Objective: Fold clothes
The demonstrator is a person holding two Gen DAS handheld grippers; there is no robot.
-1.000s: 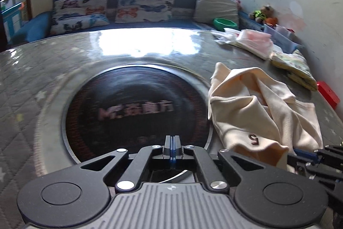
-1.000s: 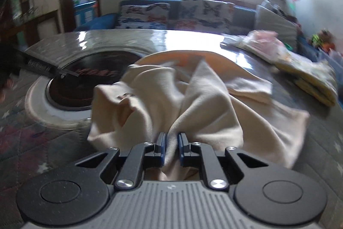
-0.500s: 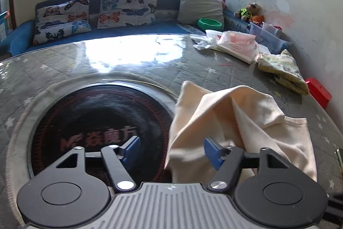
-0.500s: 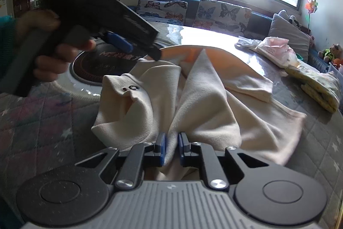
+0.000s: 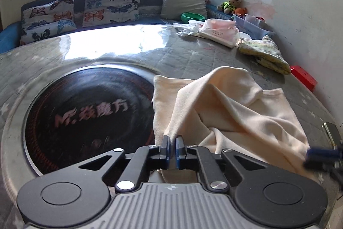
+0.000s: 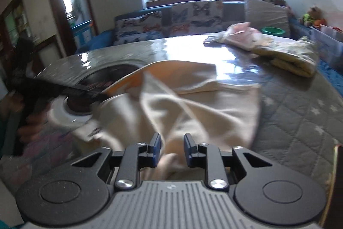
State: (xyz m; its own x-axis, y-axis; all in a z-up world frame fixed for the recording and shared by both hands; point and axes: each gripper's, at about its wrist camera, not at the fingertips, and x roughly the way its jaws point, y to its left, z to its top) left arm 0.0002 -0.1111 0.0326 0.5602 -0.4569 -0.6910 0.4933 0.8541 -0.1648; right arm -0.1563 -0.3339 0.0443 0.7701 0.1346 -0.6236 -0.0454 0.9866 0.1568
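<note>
1. The left gripper point(image 5: 170, 148) is closed on a pinch of the cream garment point(image 5: 231, 108); its blue pads point(image 5: 165, 148) press a thin edge of cloth between them.
2. The right gripper point(image 6: 170, 150) has its jaws parted, with a bunch of the same garment point(image 6: 193, 104) lying between the pads but not pressed. This view is blurred, so I cannot say if the cloth touches both pads.
3. The step in hand seems to be taking two points of one hem. To do it well, the right gripper should close on a single layer near a corner, not on the thick bunch, and then both should pull apart gently until the edge is straight.
4. The garment is soft, matt knit cloth, crumpled in deep ridges. It lies at the near right part of the worktop point(image 5: 193, 57), partly over the rim of the dark round disc point(image 5: 85, 113).
5. The disc is glossy with pale lettering; the worktop has a grey quilted cover with small stars.
6. At the far right edge lie a folded yellowish cloth point(image 5: 265, 53) and a pink-white bundle point(image 5: 218, 32).
</note>
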